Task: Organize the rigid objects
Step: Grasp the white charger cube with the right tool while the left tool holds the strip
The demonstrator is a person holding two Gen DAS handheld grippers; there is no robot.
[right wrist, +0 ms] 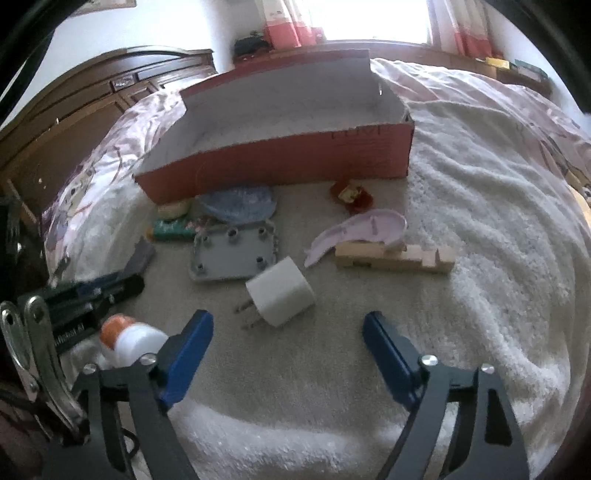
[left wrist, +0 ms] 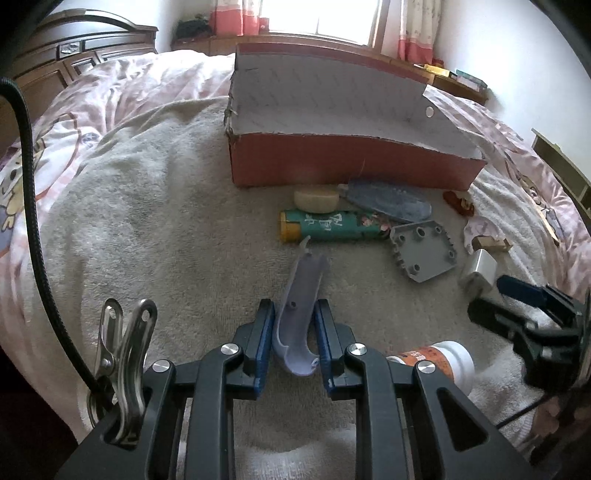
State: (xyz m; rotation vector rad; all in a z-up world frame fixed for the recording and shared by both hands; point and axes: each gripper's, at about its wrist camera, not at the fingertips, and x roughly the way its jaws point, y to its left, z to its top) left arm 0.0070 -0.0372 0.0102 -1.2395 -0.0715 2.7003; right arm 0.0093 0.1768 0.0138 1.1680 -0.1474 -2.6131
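A bed with a pale fluffy blanket (right wrist: pixel 480 229) laid over a pink patterned quilt (left wrist: pixel 122 85). Behind stands a dark wooden headboard (left wrist: pixel 74 48). At the far wall, a bright window (left wrist: pixel 321 16) is flanked by pink-hemmed curtains (left wrist: pixel 417 37).

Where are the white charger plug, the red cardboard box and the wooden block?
white charger plug (right wrist: pixel 280 297), right wrist view, its front face.
red cardboard box (right wrist: pixel 295 162), right wrist view, its red front wall.
wooden block (right wrist: pixel 397 256), right wrist view, its long side.

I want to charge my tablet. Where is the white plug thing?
The white charger plug lies on the towel, straight ahead of the open right gripper, beside the grey plastic plate and in front of the red box.
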